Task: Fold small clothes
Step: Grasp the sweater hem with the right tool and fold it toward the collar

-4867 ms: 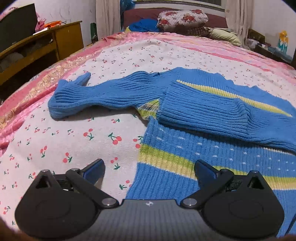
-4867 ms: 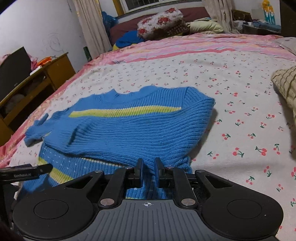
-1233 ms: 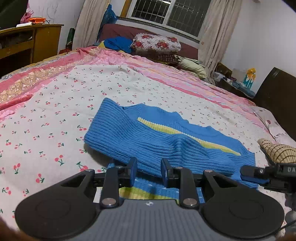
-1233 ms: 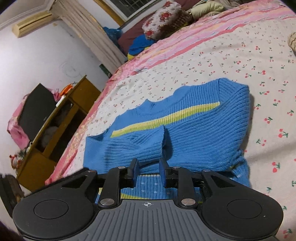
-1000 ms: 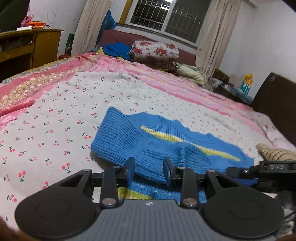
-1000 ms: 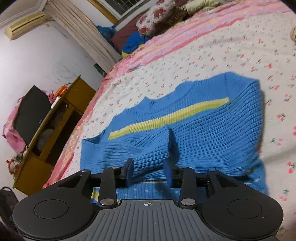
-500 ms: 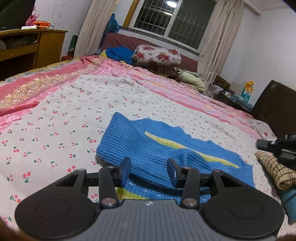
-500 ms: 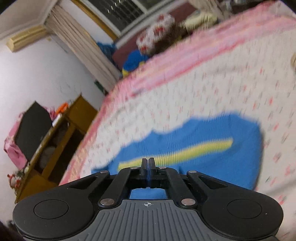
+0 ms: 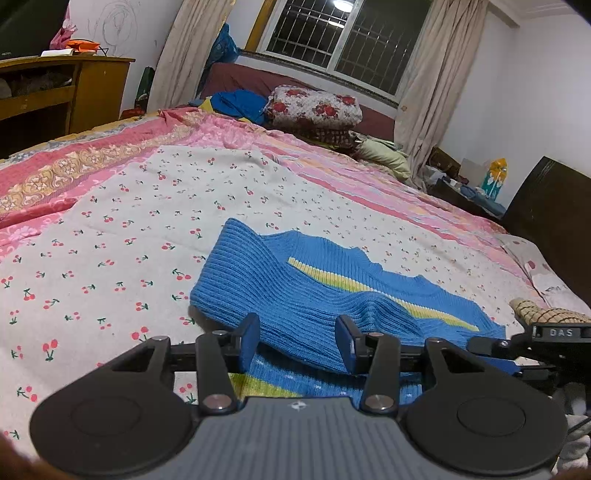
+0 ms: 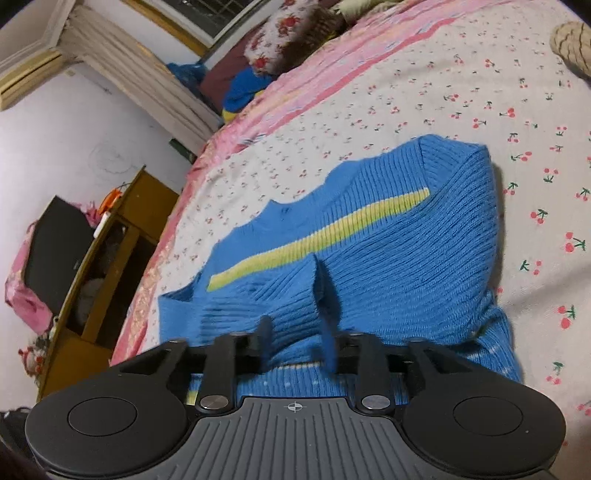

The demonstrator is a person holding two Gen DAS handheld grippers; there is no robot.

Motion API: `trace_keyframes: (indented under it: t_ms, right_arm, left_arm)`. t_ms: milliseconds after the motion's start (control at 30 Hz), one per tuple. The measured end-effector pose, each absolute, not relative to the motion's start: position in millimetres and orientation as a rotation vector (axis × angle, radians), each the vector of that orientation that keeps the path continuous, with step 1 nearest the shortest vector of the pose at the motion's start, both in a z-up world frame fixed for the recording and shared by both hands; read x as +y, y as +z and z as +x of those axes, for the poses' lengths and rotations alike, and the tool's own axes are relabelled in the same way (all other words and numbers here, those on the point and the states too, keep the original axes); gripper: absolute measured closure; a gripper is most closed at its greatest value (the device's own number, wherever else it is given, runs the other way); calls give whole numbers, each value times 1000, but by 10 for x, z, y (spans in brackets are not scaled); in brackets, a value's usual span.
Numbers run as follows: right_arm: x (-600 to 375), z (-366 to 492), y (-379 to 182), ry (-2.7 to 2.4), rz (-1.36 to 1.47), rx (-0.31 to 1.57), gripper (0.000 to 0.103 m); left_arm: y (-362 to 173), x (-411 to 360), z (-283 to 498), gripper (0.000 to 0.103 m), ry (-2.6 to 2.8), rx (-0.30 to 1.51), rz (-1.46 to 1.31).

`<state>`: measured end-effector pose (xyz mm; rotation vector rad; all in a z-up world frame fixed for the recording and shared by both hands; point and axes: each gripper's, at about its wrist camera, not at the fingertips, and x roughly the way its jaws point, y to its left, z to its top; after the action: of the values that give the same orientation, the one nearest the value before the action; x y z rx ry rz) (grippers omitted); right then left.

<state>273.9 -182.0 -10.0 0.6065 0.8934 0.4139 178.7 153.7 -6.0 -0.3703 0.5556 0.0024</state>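
Hovering over the blue sweater (image 10: 388, 258) — both grippers' fingers (image 9: 248, 341) spread, seemingly pinching nothing.

Lit evenly by a ceiling lamp (image 9: 343, 4) glaring in the dark window (image 9: 347, 40). Soft, short shadows under the sweater (image 9: 295, 291) edges. Sharp in the left view; smeared by motion at the right claw (image 10: 295, 343) fingertips. Bowed by fisheye, with black corners.
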Motion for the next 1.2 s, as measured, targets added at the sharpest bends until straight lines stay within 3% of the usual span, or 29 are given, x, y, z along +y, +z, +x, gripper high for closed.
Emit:
trace_keyframes:
  t_ms: [300, 367, 400, 500, 967, 1200]
  right_arm:
    - [-1596, 2819, -182, 437, 543, 937, 67]
    - [-1571, 2846, -171, 417, 533, 940, 77]
    - [-1575, 2862, -160, 408, 537, 944, 88]
    - [-1644, 2879, -60, 409, 560, 920, 95]
    - [-2178, 2729, 765, 388, 525, 645, 97]
    - [-2258, 2752, 292, 208, 345, 792, 91]
  left_arm:
    - [-58, 1521, 1801, 53, -9, 557, -362]
    - [-58, 1528, 1802, 53, -5, 556, -365]
    - [-56, 1537, 1803, 53, -4, 554, -369]
    - [-55, 1550, 1806, 52, -1, 552, -377]
    - [-77, 1526, 1828, 49, -4, 552, -371]
    - [-159, 1471, 1900, 48, 49, 602, -314]
